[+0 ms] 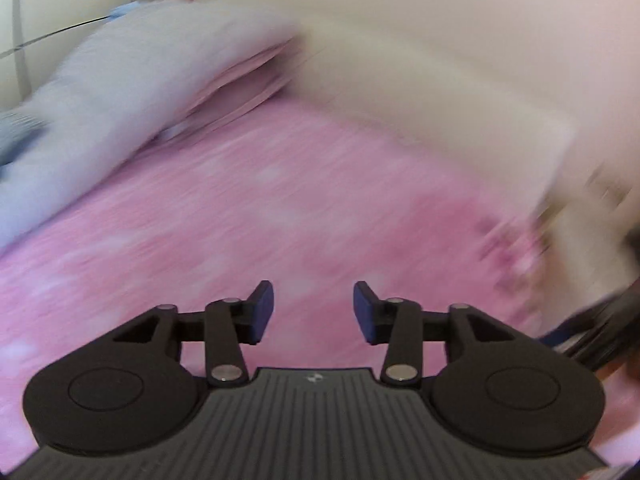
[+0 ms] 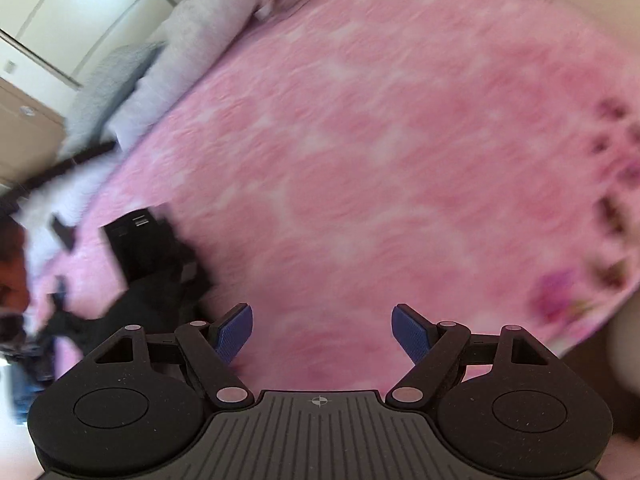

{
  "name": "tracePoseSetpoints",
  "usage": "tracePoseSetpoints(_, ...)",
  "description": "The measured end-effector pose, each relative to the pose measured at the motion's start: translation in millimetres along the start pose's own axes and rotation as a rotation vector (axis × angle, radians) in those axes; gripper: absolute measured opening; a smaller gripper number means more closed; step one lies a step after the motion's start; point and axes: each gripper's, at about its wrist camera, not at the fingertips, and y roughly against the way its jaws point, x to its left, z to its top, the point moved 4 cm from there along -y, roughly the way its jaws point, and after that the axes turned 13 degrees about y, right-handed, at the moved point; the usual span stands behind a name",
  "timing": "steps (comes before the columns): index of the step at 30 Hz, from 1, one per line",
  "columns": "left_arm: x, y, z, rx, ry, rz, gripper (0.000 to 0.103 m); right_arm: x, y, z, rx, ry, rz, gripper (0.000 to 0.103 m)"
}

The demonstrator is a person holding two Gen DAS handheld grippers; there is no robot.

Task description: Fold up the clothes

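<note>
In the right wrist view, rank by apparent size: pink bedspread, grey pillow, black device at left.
1. pink bedspread
2. grey pillow
3. black device, though blur and nearness make pillow versus device unsure.

Motion blur smears the pink patterned bedspread, the pale grey pillow and the dark angular objects at its edge beyond identifying.
</note>
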Motion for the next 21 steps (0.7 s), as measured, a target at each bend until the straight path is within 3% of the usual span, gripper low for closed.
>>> tracePoseSetpoints(2, 55.7, 10.3, -23.8, 0.06, 0.014, 0.102, 0.049, 29.2, -23.6, -5.1, 0.015, -0.009, 0.089, 0.08)
tracePoseSetpoints(5, 128.9, 17.1, -51.3, 0.141, 0.051, 0.169, 0.058, 75.1, -59.2, -13.2, 0.042, -0.035, 0.211, 0.08)
tracePoseSetpoints(8, 178.2, 1.1, -66.5, 0.195, 0.144, 0.072, 0.063, 112.3, -94.2, -26.6, 0.093, -0.021, 0.239, 0.08)
tracePoseSetpoints(11, 194.0, -27.5, -74.1, 0.238, 0.132, -0.026, 0.066, 126.8, -128.3, -46.1, 0.132, 0.036, 0.155, 0.08)
tracePoseSetpoints(14, 202.7, -59.2, -82.8, 0.258, 0.111, -0.095, 0.065, 118.4, -155.1, -67.0, 0.145, -0.02, 0.075, 0.08)
tracePoseSetpoints(15, 204.0, -68.9, -86.5, 0.279, 0.11, -0.117, 0.061, 115.5, -162.1, -72.4, 0.143, -0.058, 0.075, 0.08)
tracePoseSetpoints(17, 204.1, -82.1, -90.9, 0.312, 0.103, -0.151, 0.028, 112.8, -173.2, -79.5, 0.149, -0.146, 0.129, 0.079)
tracePoseSetpoints(18, 204.4, -85.1, -91.8, 0.318, 0.099, -0.161, 0.02, 112.7, -174.7, -81.3, 0.144, -0.196, 0.164, 0.079)
tracePoseSetpoints(19, 207.2, -82.9, -90.7, 0.311, 0.099, -0.154, 0.004, 114.0, -172.6, -80.6, 0.129, -0.228, 0.176, 0.066)
tracePoseSetpoints(20, 211.0, -75.5, -87.8, 0.292, 0.104, -0.148, 0.004, 117.1, -168.6, -78.8, 0.123, -0.23, 0.161, 0.04)
tracePoseSetpoints(21, 214.9, -63.4, -83.6, 0.262, 0.108, -0.147, 0.004, 121.1, -163.6, -76.4, 0.13, -0.212, 0.129, 0.028)
